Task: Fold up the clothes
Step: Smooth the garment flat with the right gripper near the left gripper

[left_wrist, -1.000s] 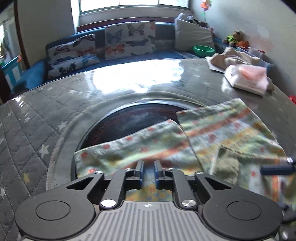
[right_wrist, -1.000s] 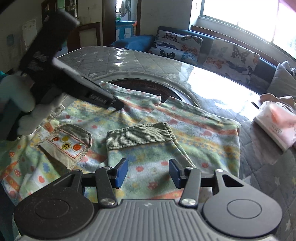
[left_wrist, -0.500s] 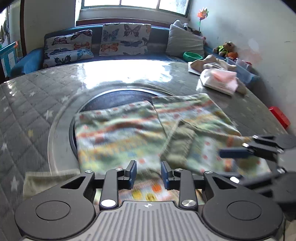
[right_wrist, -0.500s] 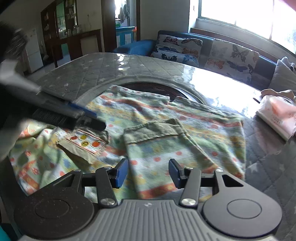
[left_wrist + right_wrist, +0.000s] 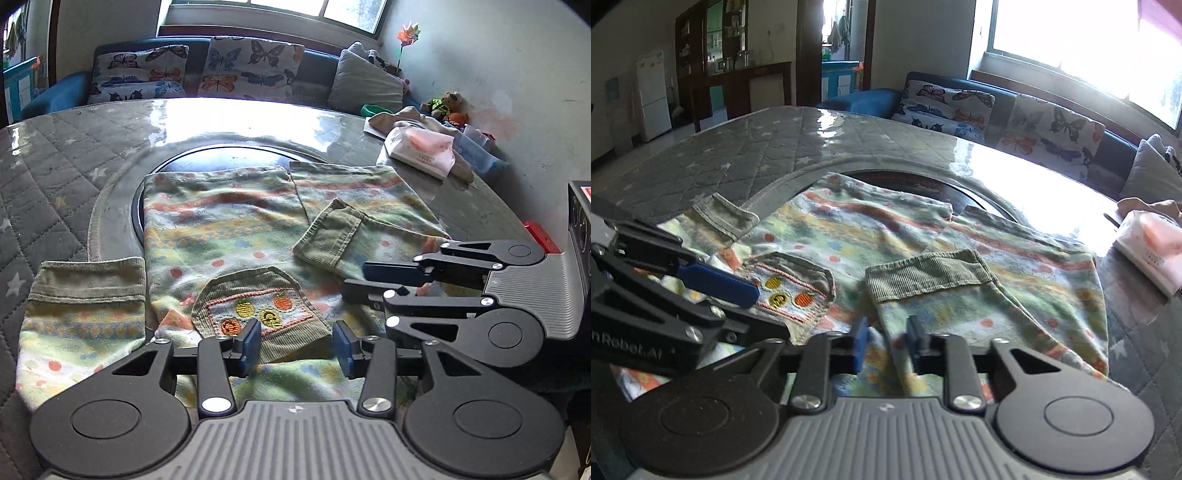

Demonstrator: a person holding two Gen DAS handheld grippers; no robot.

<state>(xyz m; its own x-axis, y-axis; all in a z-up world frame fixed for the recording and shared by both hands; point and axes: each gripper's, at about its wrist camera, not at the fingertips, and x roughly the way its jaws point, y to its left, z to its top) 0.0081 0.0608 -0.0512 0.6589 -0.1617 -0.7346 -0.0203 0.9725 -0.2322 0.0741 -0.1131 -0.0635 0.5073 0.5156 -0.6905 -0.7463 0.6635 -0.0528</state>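
- Here the patterned garment [image 5: 221,221] lies spread flat on the tabletop [image 5: 55,155], partly over its dark round centre.
- The left hand-held gripper [image 5: 295,345] hovers with jaws wide apart just before the garment's fruit-embroidered pocket [image 5: 255,306].
- The right hand-held gripper [image 5: 884,341], jaws parted around a folded cuffed leg [image 5: 931,280], stands right of that pocket.
- A tissue pack [image 5: 421,151] sits beyond the garment.
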